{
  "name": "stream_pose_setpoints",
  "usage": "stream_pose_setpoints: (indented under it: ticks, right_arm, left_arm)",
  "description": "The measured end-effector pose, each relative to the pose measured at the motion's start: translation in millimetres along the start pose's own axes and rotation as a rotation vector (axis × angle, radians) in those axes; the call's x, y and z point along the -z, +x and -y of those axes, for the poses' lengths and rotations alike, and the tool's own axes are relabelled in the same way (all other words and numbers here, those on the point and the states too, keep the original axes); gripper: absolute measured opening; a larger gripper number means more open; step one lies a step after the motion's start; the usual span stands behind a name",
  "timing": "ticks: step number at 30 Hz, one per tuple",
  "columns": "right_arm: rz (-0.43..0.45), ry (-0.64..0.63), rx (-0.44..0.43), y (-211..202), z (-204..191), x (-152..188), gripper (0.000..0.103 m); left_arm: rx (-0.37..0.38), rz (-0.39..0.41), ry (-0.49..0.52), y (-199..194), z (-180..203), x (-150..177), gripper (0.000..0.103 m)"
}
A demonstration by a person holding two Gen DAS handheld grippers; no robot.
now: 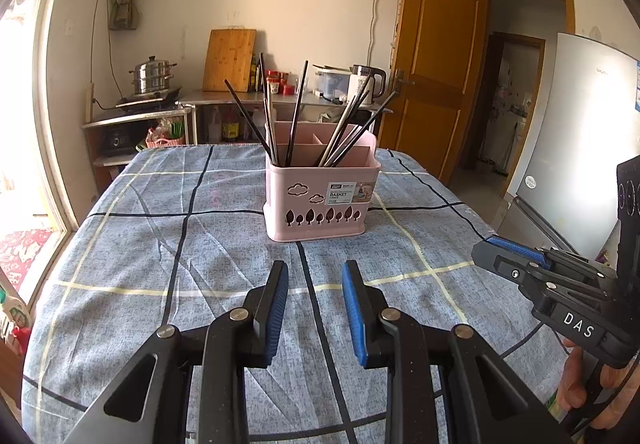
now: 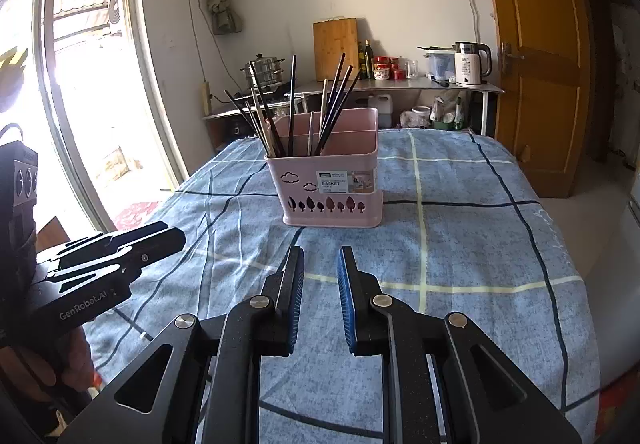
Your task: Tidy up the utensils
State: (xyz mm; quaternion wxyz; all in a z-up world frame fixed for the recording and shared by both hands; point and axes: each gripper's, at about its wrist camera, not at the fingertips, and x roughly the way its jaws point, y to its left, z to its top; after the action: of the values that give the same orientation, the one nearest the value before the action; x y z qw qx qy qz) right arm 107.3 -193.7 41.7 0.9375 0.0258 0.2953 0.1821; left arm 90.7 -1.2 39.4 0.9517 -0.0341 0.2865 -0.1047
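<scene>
I hold both the left gripper [image 1: 314,276] and right gripper [image 2: 320,264] released, empty; reaching among the leaning chopsticks [image 1: 344,123], I could tip the light pink basket [image 1: 320,203]; cloth may slide.

Your right gripper [image 2: 320,264] hovers over the checked cloth [image 2: 460,244] on the desk, jaws parted with nothing between them. Ahead, the pink basket [image 2: 332,183] stands upright, chopsticks [image 2: 332,103] leaning in it. Your left gripper [image 2: 120,248] reaches in at near left.
</scene>
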Motion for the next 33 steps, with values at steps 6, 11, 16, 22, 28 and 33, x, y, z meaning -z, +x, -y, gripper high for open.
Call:
stream_pose_setpoints:
  ticks: [6,11,16,22,28,33]
  right_arm:
    - [0.009,-0.011,0.009,-11.6,-3.0,7.0,0.018]
    - [0.025,-0.009,0.026,-19.9,-1.7,9.9,0.018]
    - [0.046,-0.008,0.043,-25.2,-1.2,11.8,0.018]
    - [0.052,-0.014,0.047,-28.0,-3.2,13.1,0.018]
    - [0.056,-0.015,0.043,-29.2,-4.3,13.7,0.018]
    - [0.057,-0.012,0.041,-29.3,-3.2,14.9,0.018]
  left_arm:
    - [-0.001,0.019,0.024,-10.0,7.9,7.8,0.027]
    - [0.000,0.035,0.033,-13.6,11.5,10.5,0.027]
    - [0.006,0.039,0.021,-14.6,10.6,13.2,0.027]
    - [-0.006,0.041,0.015,-15.1,9.5,16.9,0.027]
    - [-0.014,0.050,0.008,-16.4,7.7,17.9,0.027]
    - [-0.017,0.049,0.002,-16.9,5.7,19.8,0.027]
